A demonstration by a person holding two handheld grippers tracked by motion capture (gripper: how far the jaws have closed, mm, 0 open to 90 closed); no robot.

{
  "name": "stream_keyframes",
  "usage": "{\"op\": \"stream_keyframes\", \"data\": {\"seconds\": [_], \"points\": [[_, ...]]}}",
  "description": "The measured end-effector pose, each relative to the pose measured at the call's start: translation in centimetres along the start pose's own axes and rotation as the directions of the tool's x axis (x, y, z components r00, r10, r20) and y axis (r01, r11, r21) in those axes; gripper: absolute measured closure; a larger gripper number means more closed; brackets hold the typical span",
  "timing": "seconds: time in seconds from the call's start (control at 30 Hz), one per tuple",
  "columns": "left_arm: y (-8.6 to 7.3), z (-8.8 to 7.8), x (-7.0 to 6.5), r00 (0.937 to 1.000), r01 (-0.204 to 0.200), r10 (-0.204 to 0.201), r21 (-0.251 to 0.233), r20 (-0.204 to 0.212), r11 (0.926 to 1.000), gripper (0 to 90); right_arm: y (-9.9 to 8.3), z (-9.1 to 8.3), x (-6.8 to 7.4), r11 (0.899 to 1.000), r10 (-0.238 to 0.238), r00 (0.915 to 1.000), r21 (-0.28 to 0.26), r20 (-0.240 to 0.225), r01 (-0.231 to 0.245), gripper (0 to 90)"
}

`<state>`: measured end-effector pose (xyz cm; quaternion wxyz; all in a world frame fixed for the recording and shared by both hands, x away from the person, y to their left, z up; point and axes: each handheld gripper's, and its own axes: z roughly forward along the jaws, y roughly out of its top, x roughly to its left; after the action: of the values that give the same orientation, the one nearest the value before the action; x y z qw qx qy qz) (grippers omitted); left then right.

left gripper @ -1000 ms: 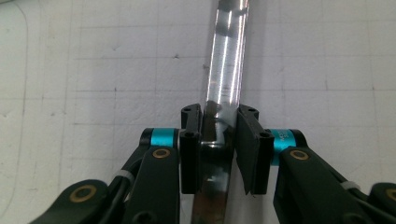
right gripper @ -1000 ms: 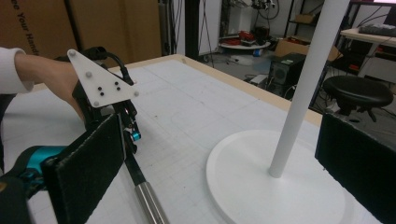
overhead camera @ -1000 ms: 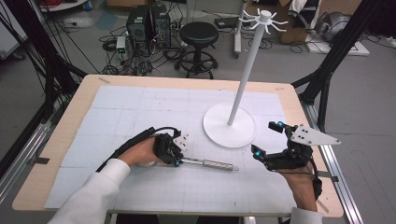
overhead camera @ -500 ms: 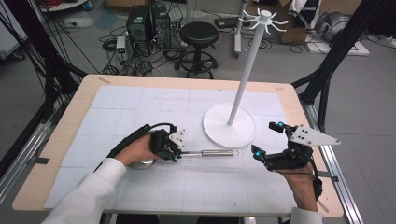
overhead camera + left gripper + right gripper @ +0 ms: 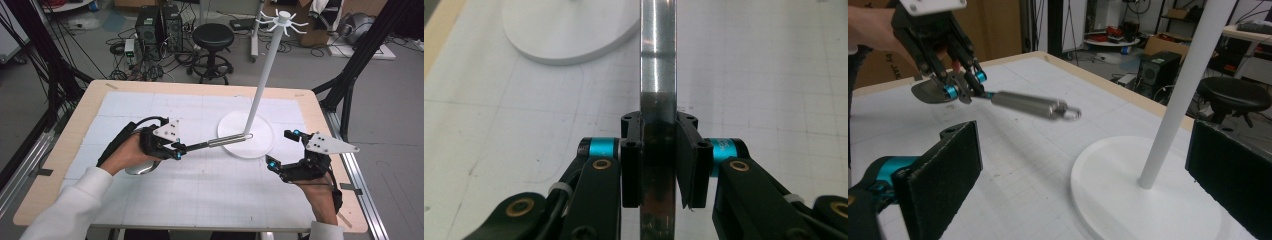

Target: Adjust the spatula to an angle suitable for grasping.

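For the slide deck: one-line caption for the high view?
Left hand-held gripper grips a metal ladle by its neck, handle toward the white rack stand; right hand-held gripper open.

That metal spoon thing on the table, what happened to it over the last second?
The left gripper, shut on the ladle, lifted it off the table; its handle now points toward the white stand. The right gripper stayed put, jaws open.

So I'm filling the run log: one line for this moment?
left claw: shut on ladle, lifted | right claw: open, idle | rack: bare
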<state>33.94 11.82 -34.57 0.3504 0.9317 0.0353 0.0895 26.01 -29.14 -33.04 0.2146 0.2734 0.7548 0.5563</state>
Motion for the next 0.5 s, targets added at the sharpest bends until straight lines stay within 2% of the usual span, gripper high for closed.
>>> {"op": "stream_keyframes", "data": {"seconds": [0.13, 0.27, 0.37, 0.5], "points": [[0.0, -1.3, -0.2, 0.9999, 0.015, -0.016, -0.059, -0.007, 0.9981, 74.7, 0.3, 0.1, 0.1, 1.0, -0.005, 1.0, 0.004, 0.001, 0.005, 1.0], [0.1, -2.4, -0.4, 0.9999, 0.012, -0.012, -0.109, -0.001, 0.9939, 74.7, 0.6, 0.2, 0.3, 1.0, -0.012, 0.9999, 0.004, -0.006, 0.012, 0.9], [0.2, -3.0, -0.5, 0.9997, 0.022, -0.02, -0.17, 0.011, 0.9851, 74.7, 1.0, 0.2, 0.4, 1.0, -0.016, 0.9998, 0.008, -0.011, 0.016, 1.0], [0.3, -4.1, -0.6, 0.9992, 0.032, -0.025, -0.248, 0.033, 0.9682, 74.7, 1.7, 0.1, 0.6, 1.0, -0.027, 0.9996, 0.007, -0.013, 0.027, 1.0]]}}
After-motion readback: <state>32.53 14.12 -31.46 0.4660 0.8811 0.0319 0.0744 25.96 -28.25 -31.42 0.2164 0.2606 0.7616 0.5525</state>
